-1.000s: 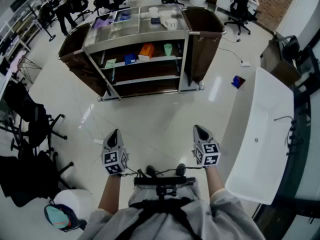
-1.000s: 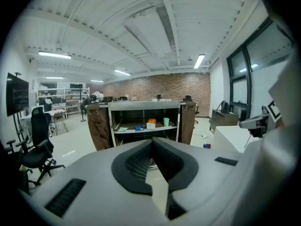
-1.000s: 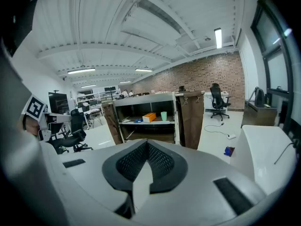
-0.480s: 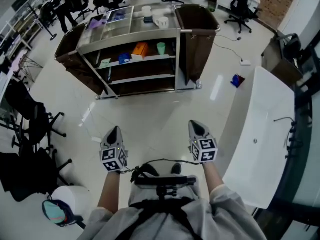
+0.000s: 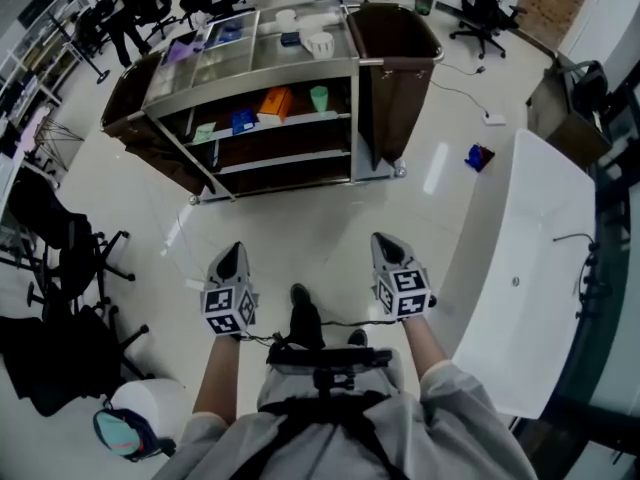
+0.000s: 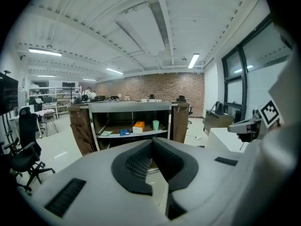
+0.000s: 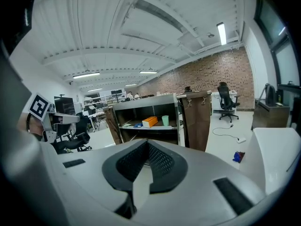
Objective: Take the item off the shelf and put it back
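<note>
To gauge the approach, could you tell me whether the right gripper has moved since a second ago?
Yes: the right gripper has moved up the head view, nearer the shelf cart, though it is still well short of it.

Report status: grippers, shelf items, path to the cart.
Left gripper and right gripper shut, both empty. Orange box and green cup on the cart shelf, well ahead. Only floor between.

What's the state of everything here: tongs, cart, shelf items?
left tongs, shut, empty, apart from the cart
right tongs, shut, empty, apart from the cart
cart, open-fronted, standing on the floor
orange box, lying on the cart's upper shelf
green cup, upright beside the orange box
</note>
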{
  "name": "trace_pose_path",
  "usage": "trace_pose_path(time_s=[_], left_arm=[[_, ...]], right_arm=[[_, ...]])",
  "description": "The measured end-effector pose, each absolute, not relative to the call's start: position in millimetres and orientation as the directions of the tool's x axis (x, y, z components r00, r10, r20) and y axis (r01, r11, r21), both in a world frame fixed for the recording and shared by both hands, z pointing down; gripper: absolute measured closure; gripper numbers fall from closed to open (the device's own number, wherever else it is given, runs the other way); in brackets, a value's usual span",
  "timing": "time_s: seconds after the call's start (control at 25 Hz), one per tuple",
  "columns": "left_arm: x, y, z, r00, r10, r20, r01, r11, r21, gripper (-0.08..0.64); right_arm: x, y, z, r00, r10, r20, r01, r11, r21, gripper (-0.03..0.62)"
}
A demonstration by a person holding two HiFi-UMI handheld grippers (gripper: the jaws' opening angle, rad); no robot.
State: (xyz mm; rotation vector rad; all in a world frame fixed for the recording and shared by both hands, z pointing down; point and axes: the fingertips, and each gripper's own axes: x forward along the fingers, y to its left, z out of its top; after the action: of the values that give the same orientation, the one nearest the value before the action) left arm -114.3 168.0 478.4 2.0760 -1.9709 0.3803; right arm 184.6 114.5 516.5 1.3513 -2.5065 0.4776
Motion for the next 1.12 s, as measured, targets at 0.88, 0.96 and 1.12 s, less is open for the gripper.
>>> trace_pose_path(time_s=[0.88,0.96,1.12], left_arm=[[-193.8,-40.5,500.1,0.263,-0.884,0.387,-0.962,-0.271,0.034,0.554],[-193.4,-47.7,504.5,0.255,-0.883,0.393,-0.965,-0.260,0.044,0.554],[-196.1,-66.4,504.0,0.197,-0.899,0.392,-0.979,-0.201,0.032,0.554]], right_arm=[[29.3,-101.5,539.8,-0.443,-0.811,0.382,-0.892,0.442,-0.098,0.508],[26.6,-120.8,543.1,-0.452,-0.806,0.382,-0.885,0.458,-0.080,0.453],[18.2,-170.0,553.0,-0.478,-0.790,0.384,-0.868,0.492,-0.069,0.340]])
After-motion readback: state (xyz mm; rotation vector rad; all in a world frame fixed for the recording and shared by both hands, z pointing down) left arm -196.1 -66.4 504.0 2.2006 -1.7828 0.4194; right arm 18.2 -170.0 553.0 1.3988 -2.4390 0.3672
